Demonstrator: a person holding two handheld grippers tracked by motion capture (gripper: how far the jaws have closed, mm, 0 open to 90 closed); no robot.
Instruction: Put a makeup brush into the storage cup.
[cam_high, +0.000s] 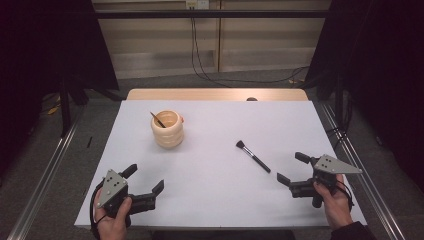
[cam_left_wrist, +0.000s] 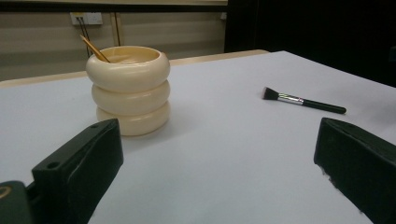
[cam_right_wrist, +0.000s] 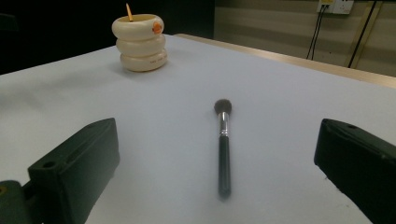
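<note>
1. The makeup brush is lying flat on the white table, well apart from the ringed cream holder.
2. The right gripper is facing it, jaws spread wide and holding nothing; judging by this, the reach is only beginning, calling for a centred descent over the handle.
3. The left gripper is waiting wide open, empty.
4. The stick is leaning inside the holder, its lower end hidden.

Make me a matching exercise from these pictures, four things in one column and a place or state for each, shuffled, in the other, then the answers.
1. makeup brush
2. ribbed cream holder
3. thin stick
4. right gripper

A. leaning inside the holder
B. open, near the brush handle's end
C. lying flat on the white table
D. upright, far left of the table

Pairs: 1-C, 2-D, 3-A, 4-B
</note>
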